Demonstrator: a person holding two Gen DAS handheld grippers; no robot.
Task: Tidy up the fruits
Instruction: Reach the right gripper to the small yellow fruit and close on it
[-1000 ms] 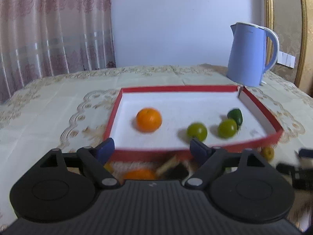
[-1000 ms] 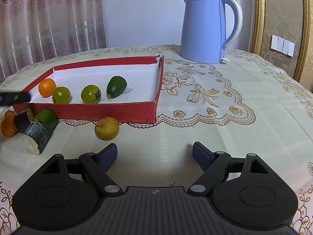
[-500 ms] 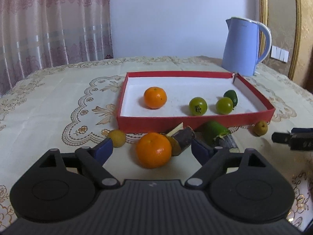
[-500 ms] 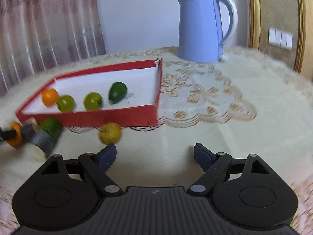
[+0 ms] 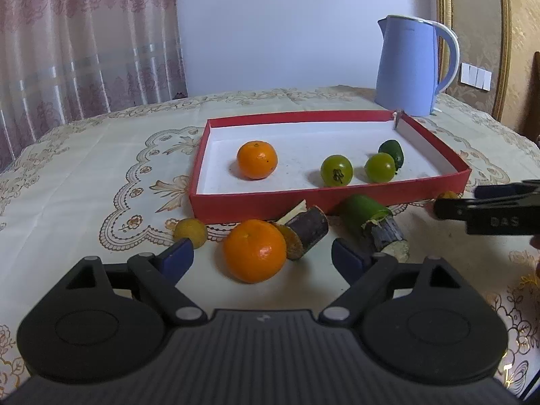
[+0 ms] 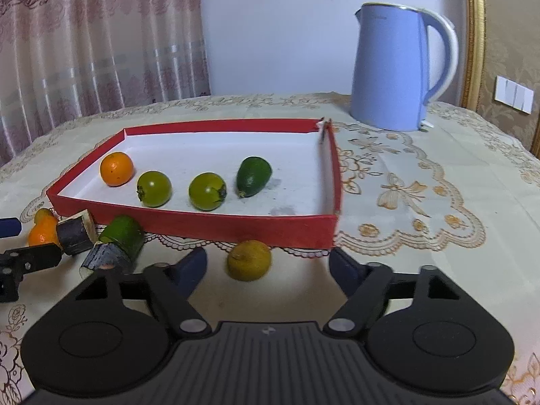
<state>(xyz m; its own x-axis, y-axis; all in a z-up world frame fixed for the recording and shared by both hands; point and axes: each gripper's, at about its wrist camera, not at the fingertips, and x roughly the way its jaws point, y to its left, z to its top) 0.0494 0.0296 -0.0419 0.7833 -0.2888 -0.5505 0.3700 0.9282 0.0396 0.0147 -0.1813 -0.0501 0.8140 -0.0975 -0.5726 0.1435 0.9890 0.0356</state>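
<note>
A red tray (image 5: 303, 202) (image 6: 209, 227) holds an orange (image 5: 257, 159), two green tomatoes (image 5: 336, 170) (image 5: 380, 167) and a dark green fruit (image 5: 393, 150). In front of it on the table lie a loose orange (image 5: 254, 250), a small yellow fruit (image 5: 190, 232), two dark cane pieces (image 5: 308, 227) (image 5: 383, 233) and another yellow fruit (image 6: 249, 260). My left gripper (image 5: 262, 259) is open, with the loose orange between its fingers. My right gripper (image 6: 266, 268) is open, with the yellow fruit between its fingers.
A blue kettle (image 5: 410, 67) (image 6: 393, 71) stands behind the tray's right corner. A patterned cloth (image 6: 422, 202) covers the table. A curtain (image 5: 84, 40) hangs at the back left. The right gripper shows at the right edge of the left wrist view (image 5: 489, 214).
My left gripper has drawn back from over the tray and now frames the loose orange. My right gripper has moved forward and left, so the yellow fruit now lies between its fingers.
</note>
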